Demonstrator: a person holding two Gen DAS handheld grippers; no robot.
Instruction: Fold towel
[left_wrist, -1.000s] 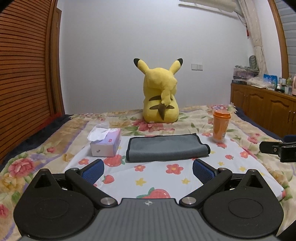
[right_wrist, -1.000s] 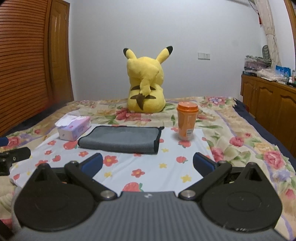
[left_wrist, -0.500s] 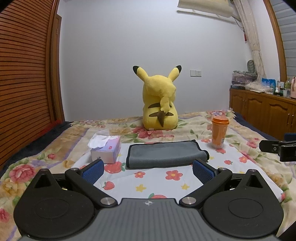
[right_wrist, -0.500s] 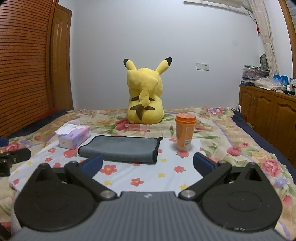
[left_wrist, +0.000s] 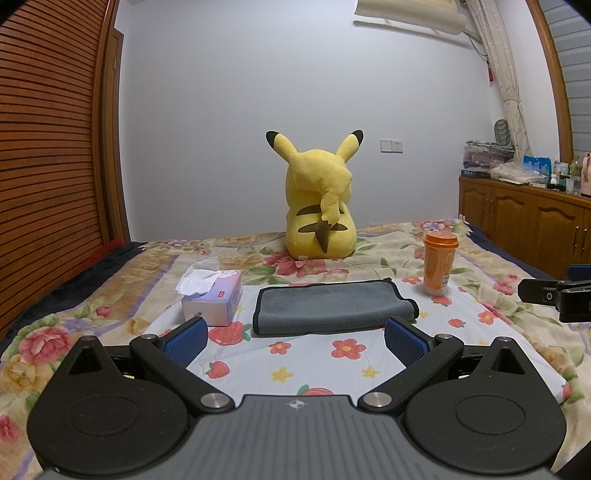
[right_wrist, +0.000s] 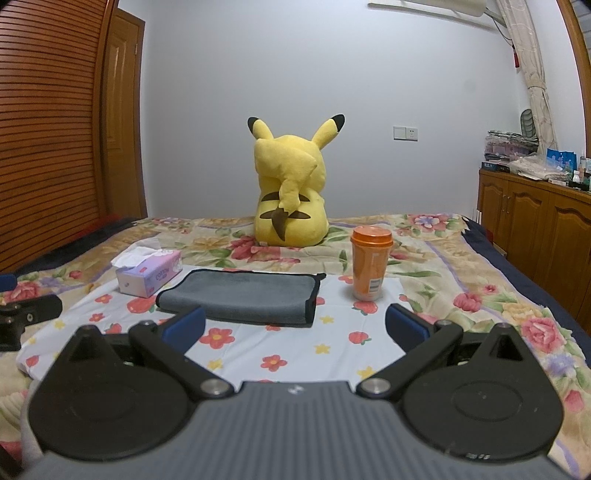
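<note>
Both claws wide open, empty: left gripper (left_wrist: 295, 341), right gripper (right_wrist: 295, 330), held short of the grey towel (left_wrist: 332, 308), probably withdrawn since it already lies folded flat on the sheet (left_wrist: 317, 369). Tissue box (left_wrist: 214, 299) just beside at 9 o'clock; orange cup (right_wrist: 370, 267) near at 3 o'clock. Near edge has open room.

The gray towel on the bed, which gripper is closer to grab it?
Neither clearly. The gray towel lies centered ahead of the open left gripper, and left of center for the open right gripper. Left looks slightly better lined up.
</note>
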